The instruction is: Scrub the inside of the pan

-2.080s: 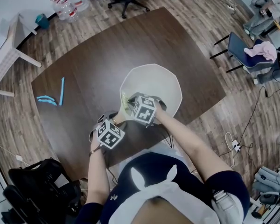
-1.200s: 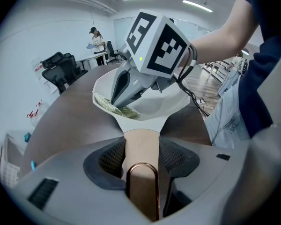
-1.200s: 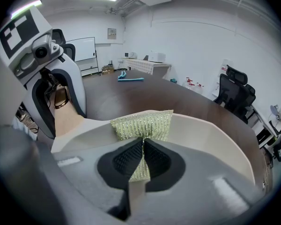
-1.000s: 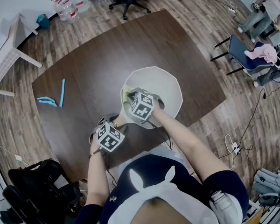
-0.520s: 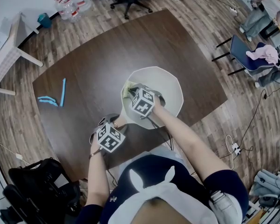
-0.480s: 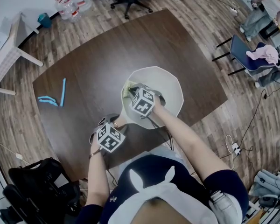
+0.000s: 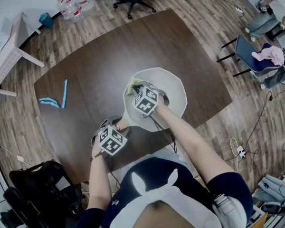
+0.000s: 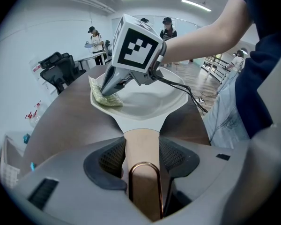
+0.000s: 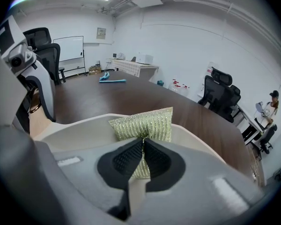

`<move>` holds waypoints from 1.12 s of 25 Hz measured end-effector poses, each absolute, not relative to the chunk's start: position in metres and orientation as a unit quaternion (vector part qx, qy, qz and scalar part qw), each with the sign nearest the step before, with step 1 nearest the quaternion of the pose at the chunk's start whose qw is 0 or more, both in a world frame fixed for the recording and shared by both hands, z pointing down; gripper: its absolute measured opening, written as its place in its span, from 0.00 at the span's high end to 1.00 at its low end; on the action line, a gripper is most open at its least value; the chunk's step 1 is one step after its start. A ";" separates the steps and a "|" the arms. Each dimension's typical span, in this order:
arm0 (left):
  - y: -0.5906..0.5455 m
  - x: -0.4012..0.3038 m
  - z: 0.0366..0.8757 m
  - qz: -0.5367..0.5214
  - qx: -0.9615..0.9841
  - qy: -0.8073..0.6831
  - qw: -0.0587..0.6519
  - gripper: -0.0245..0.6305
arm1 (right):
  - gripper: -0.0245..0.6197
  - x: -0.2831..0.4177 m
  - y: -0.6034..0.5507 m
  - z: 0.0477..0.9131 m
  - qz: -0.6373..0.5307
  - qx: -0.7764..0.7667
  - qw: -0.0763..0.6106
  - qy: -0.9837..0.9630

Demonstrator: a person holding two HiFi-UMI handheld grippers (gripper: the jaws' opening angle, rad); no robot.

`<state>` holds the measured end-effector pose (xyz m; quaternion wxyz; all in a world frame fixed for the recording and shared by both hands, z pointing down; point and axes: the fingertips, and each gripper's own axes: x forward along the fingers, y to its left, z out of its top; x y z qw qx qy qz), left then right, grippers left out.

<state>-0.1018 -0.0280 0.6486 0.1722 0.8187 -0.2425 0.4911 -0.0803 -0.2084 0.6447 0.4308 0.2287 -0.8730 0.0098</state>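
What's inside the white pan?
A green sponge is inside the pan, at its side wall, pinched in the right gripper. The rest of the inside looks bare. The bit of pan beneath the sponge and gripper is covered, so I can't see it.

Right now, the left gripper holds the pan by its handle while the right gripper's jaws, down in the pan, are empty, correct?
Not quite: the right gripper does not have empty jaws; they are shut on a yellow-green scrubbing pad, as the right gripper view shows. The left gripper does hold the pan by its handle.
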 end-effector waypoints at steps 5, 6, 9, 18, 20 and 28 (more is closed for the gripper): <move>-0.027 -0.102 0.647 0.492 0.819 -0.242 0.171 0.62 | 0.95 -0.074 -0.220 0.643 0.000 0.239 0.437 -0.867; -0.026 -0.103 0.647 0.492 0.819 -0.241 0.171 0.62 | 0.95 -0.073 -0.221 0.643 -0.002 0.239 0.440 -0.866; -0.025 -0.102 0.648 0.492 0.819 -0.241 0.172 0.62 | 0.95 -0.068 -0.228 0.643 -0.008 0.240 0.447 -0.862; -0.026 -0.102 0.646 0.492 0.818 -0.241 0.177 0.62 | 0.95 -0.061 -0.239 0.644 -0.018 0.255 0.454 -0.854; -0.026 -0.102 0.646 0.492 0.817 -0.243 0.177 0.62 | 0.95 -0.057 -0.242 0.644 -0.017 0.262 0.456 -0.850; -0.028 -0.101 0.647 0.492 0.816 -0.245 0.180 0.62 | 0.95 -0.039 -0.256 0.648 -0.015 0.292 0.462 -0.837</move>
